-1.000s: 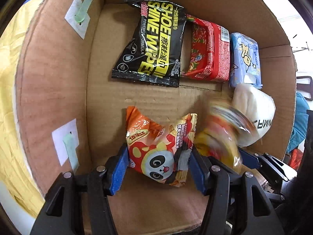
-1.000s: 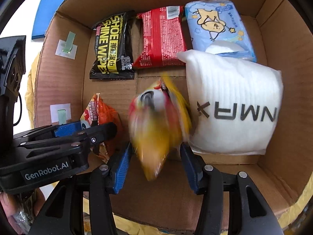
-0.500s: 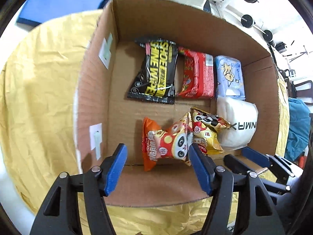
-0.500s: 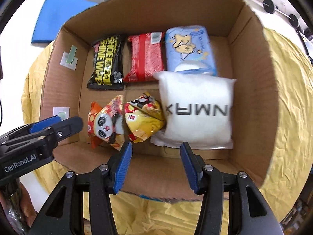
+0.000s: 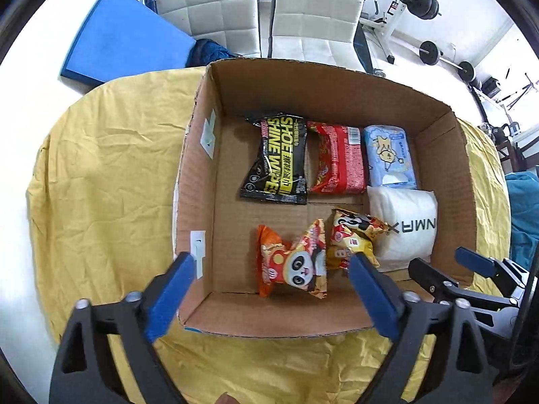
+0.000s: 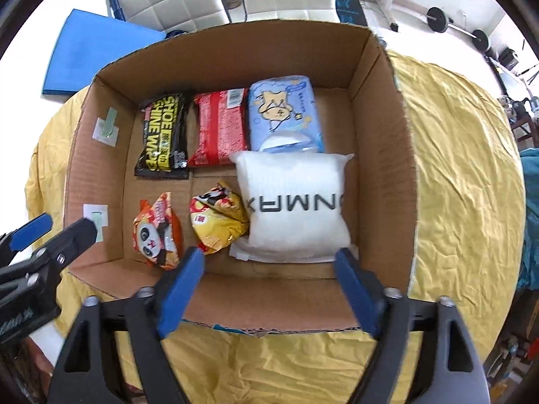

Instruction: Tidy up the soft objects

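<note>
A cardboard box sits on a yellow cloth. Inside lie a black shoe-wipes pack, a red packet, a blue tissue pack, a white pillow pack, an orange panda snack bag and a yellow snack bag. My left gripper is open and empty above the box's near wall. My right gripper is open and empty above the near edge.
The yellow cloth covers a round table. A blue mat and white chairs stand beyond it. Gym weights are at the far right.
Both grippers let go of their snack bags, opened and pulled back and up out of the box. The orange and yellow bags now lie side by side on the box floor.
</note>
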